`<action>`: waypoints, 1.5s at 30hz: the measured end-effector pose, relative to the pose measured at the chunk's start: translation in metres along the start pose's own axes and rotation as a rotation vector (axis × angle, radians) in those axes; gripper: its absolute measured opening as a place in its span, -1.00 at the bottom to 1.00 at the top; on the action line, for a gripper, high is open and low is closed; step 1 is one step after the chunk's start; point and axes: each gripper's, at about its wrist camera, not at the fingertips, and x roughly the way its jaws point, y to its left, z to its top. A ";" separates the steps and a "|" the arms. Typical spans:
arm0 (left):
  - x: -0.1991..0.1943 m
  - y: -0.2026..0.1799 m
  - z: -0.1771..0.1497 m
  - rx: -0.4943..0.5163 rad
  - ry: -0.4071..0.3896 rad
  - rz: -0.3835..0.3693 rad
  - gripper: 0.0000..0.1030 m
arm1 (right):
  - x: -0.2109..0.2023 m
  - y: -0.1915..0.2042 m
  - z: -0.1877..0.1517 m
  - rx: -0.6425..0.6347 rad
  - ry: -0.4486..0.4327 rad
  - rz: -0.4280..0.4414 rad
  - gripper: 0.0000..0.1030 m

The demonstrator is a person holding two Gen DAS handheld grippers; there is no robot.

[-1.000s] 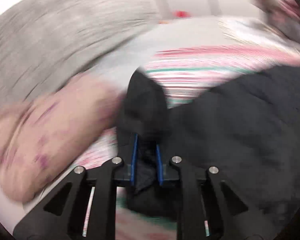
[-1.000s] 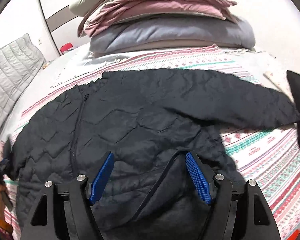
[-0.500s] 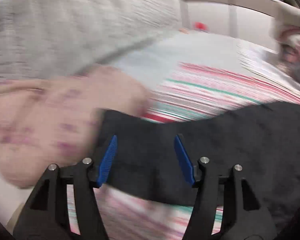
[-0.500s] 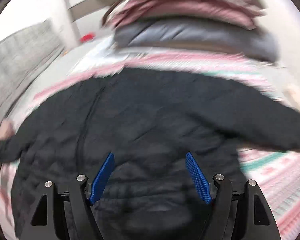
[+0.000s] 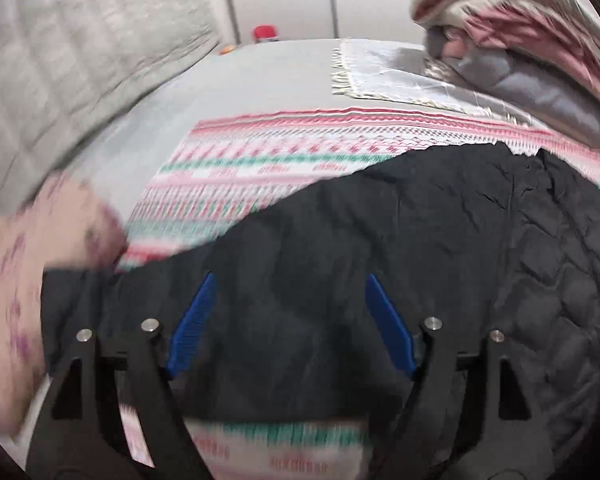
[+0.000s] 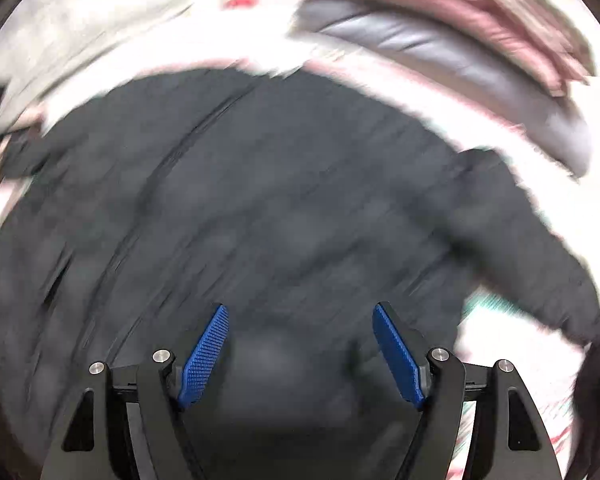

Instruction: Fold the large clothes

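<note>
A black quilted jacket (image 5: 440, 240) lies spread on a striped pink, green and white bedspread (image 5: 268, 156). In the left wrist view one sleeve stretches left under my left gripper (image 5: 288, 280), which is open and empty just above the sleeve. In the right wrist view the jacket (image 6: 280, 200) fills the blurred frame, its zipper running diagonally, the other sleeve reaching right. My right gripper (image 6: 300, 312) is open and empty over the jacket's body.
A pink flowered pillow (image 5: 28, 264) lies left of the sleeve end. A grey quilted headboard (image 5: 68, 88) stands at the left. A stack of folded bedding (image 5: 540, 52) rises at the right, also in the right wrist view (image 6: 440, 28). A small red object (image 5: 265, 33) sits far back.
My left gripper let go of the sleeve end, opened wide, and the sleeve now lies flat. My right gripper stayed open and swung over the jacket; its view turned blurry.
</note>
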 end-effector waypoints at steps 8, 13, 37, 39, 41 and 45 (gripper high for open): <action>0.080 -0.038 0.064 0.087 0.051 -0.170 0.50 | 0.065 -0.101 0.097 0.222 -0.063 -0.039 0.48; 0.124 -0.074 0.085 0.143 0.129 -0.251 0.50 | 0.129 -0.091 0.154 0.136 -0.042 -0.001 0.48; 0.086 -0.087 0.100 0.001 -0.062 -0.150 -0.16 | 0.192 -0.059 0.220 0.069 -0.150 -0.203 -0.21; 0.067 -0.076 0.085 0.036 -0.125 -0.157 0.10 | 0.171 -0.054 0.202 -0.004 -0.221 -0.212 0.06; 0.070 -0.060 0.069 0.054 -0.101 -0.124 0.10 | 0.157 -0.068 0.185 -0.007 -0.271 -0.229 0.18; 0.091 0.015 0.027 -0.052 -0.016 -0.070 0.15 | 0.156 -0.171 0.121 0.208 -0.166 -0.171 0.25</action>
